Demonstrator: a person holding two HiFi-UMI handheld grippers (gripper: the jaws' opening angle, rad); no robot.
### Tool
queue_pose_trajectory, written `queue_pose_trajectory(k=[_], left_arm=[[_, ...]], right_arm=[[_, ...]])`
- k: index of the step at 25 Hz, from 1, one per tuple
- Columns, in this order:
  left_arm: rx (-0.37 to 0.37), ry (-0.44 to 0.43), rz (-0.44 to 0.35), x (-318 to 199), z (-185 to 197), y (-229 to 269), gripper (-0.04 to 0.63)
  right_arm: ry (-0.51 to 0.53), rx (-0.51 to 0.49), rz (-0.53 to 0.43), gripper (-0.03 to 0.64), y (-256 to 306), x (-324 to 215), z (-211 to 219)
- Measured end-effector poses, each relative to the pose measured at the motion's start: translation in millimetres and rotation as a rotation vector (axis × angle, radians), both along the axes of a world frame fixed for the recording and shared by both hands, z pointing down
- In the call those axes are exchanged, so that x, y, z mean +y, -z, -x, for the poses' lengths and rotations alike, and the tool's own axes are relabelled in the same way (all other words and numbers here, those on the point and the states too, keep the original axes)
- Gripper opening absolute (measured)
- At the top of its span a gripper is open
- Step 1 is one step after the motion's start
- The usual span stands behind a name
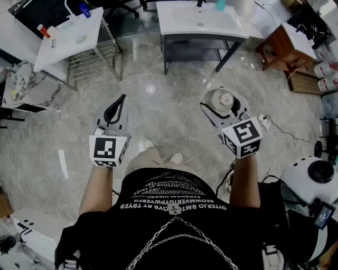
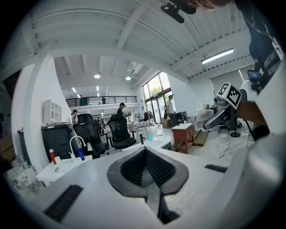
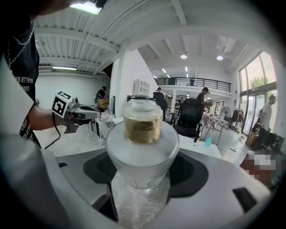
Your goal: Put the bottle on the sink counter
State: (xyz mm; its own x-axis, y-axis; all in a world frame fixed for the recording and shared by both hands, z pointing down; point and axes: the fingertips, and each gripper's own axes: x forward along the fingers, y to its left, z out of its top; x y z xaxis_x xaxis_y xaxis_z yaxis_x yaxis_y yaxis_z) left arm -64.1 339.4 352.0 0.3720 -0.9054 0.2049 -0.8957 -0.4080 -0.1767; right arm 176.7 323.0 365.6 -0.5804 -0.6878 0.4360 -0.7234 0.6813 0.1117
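1. Left gripper [image 1: 120, 105]: we record its jaws pressed together with nothing between them. It is held over the grey marble floor [image 1: 158, 63], well short of the sink counter [image 1: 179, 18] and off to that counter's left.

2. Right gripper [image 1: 221, 108]: we find it clamped wide on the bottle [image 1: 225, 98], which has a frosted glass body and a gold collar, cap uppermost. It is held in the air well short of the sink counter, in line with its right end.

3. Sink counter: we note a white top with a basin on a dark frame. A turquoise bottle [image 1: 220, 5] stands at its far edge.

4. Wooden cabinet [image 1: 277, 50]: just right of the sink counter.

5. Second white washstand [image 1: 63, 45]: left of the sink counter and apart from it.
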Motion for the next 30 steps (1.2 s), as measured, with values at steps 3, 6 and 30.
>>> queue_pose_trajectory(k=[3, 6, 30], left_arm=[[-0.005, -0.012, -0.018, 9, -6, 9, 0.006], [-0.008, -0.022, -0.031, 14, -8, 16, 0.006], [0.075, -0.118, -0.092, -71, 134, 20, 0.006]], right_arm=[[0.007, -0.015, 0.004, 0.328, 2, 13, 4], [0.012, -0.065, 0.014, 0.327, 5, 25, 8], [-0.121, 0.034, 0.003, 0.327, 12, -33, 140]])
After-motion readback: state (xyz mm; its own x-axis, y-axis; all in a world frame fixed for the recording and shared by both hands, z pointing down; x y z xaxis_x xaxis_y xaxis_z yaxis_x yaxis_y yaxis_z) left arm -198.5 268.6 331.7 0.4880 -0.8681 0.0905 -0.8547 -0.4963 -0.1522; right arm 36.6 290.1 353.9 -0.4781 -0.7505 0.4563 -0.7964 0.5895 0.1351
